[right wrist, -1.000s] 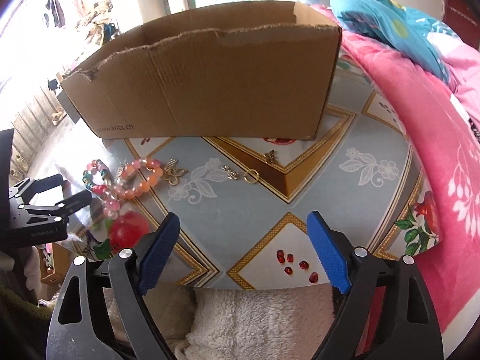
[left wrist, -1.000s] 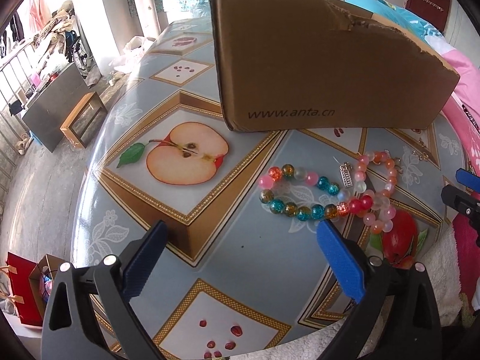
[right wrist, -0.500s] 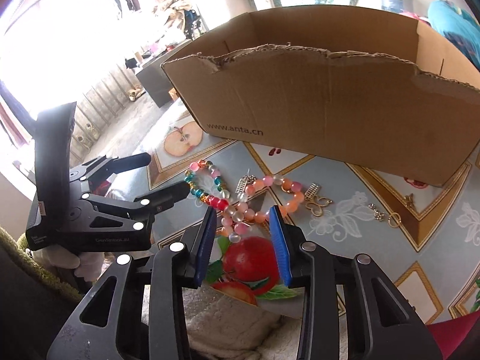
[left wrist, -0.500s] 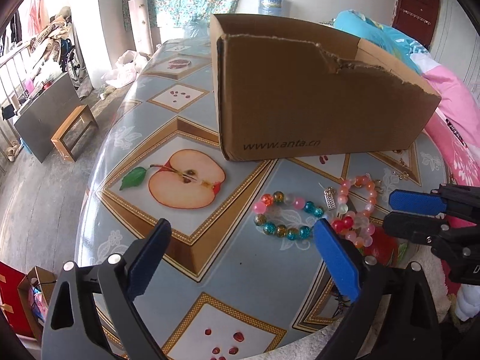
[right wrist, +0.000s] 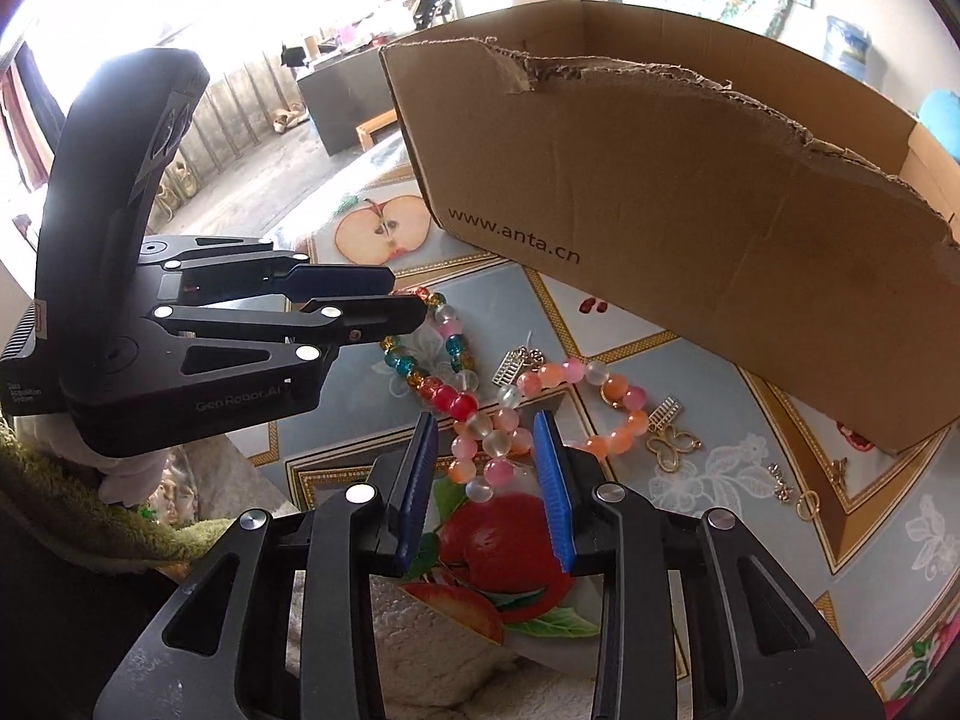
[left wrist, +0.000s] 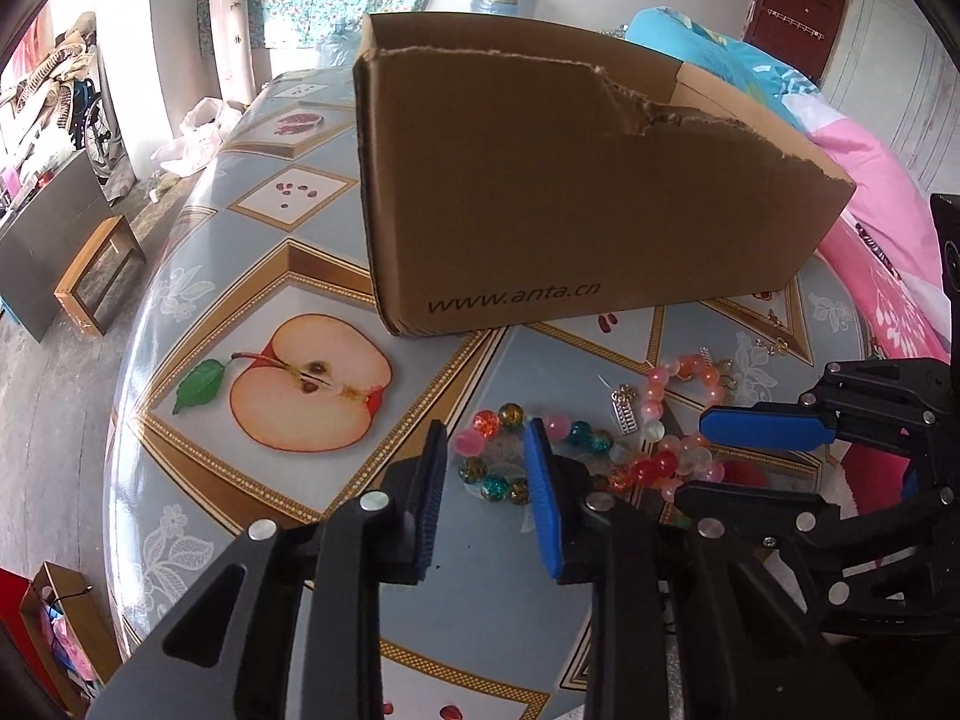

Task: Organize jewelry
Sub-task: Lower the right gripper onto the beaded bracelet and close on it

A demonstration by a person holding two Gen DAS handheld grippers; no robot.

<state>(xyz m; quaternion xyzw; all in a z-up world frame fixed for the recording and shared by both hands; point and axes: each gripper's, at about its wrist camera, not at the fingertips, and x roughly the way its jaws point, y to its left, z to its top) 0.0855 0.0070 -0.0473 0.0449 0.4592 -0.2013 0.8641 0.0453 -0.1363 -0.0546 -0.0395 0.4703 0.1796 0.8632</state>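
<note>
Two bead bracelets lie on the bench (left wrist: 198,312), in front of the torn cardboard box (left wrist: 576,192) printed "www.anta.cn". The multicolour bracelet (right wrist: 447,354) is a loop of glossy teal, amber, pink, red and clear beads. The pink bracelet (right wrist: 540,420) is a loop of frosted pink, orange and clear beads with a small silver charm (right wrist: 513,367) near its far side; the two loops touch where the red beads meet. A gold butterfly piece (right wrist: 672,447) lies just beside the pink bracelet, and smaller gold pieces (right wrist: 804,495) lie farther right. The left hand-held gripper (left wrist: 486,480) is set narrow, jaws not closed, its blue pads straddling the near-left part of the multicolour bracelet (left wrist: 510,462). The right hand-held gripper (right wrist: 489,474) is likewise narrow and not closed, its pads on either side of the near end of the pink bracelet. Whether either gripper's pads touch the beads cannot be determined.
</note>
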